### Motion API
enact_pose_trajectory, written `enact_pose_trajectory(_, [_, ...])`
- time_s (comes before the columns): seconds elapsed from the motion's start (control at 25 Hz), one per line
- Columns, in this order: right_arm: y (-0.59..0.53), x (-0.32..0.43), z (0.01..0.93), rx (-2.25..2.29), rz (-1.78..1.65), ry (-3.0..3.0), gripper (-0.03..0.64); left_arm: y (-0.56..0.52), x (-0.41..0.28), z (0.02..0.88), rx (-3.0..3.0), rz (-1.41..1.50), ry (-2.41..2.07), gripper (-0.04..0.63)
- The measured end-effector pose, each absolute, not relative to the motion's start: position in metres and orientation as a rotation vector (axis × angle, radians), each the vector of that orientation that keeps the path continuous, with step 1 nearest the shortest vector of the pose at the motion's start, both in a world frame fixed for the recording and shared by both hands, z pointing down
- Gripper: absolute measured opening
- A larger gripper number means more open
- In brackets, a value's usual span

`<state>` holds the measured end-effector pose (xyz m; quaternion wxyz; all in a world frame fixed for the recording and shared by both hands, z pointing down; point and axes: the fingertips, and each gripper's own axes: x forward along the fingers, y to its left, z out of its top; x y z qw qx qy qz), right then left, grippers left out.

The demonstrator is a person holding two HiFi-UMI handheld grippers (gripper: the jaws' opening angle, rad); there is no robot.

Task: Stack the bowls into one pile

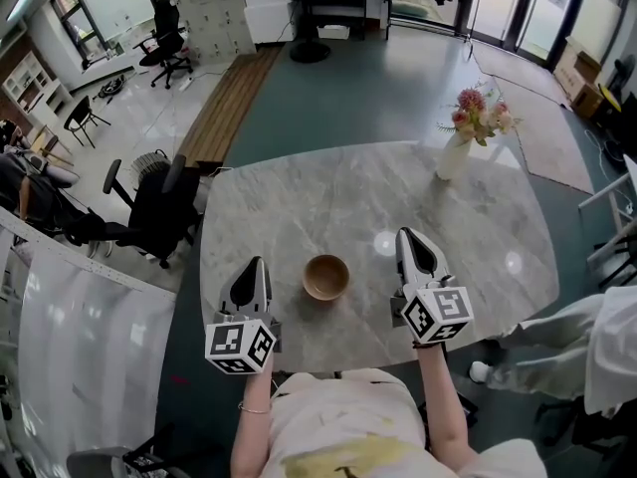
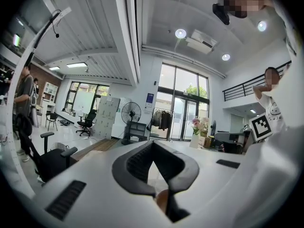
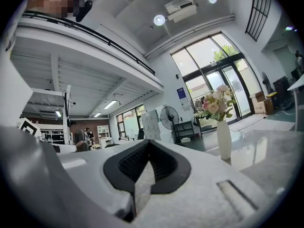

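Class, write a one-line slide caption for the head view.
A wooden bowl sits on the marble table between the left gripper and right gripper, both shut; flower vase beyond.

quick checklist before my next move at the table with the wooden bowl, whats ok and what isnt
1. One pile only: ok. The wooden bowl is the only bowl shape on the table.
2. Number of bowls nested in it: cannot tell.
3. Left gripper empty, fingers together: ok.
4. Right gripper empty, fingers together: ok.
5. Grippers clear of the bowl: ok, one on each side, neither touching it.
6. Vase of flowers upright and away from both grippers: ok.
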<state>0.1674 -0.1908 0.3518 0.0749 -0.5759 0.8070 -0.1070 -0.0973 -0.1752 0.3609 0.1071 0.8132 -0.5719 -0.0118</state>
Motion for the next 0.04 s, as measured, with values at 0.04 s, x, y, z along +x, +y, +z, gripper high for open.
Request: enact_pose_trajectory(0.04, [-0.1902,0.1681,0.3523,-1.731,-0.319,2.422,0.006,-0.1748,-0.0976,0.3614,2.391,-0.034,-1.686,0.0])
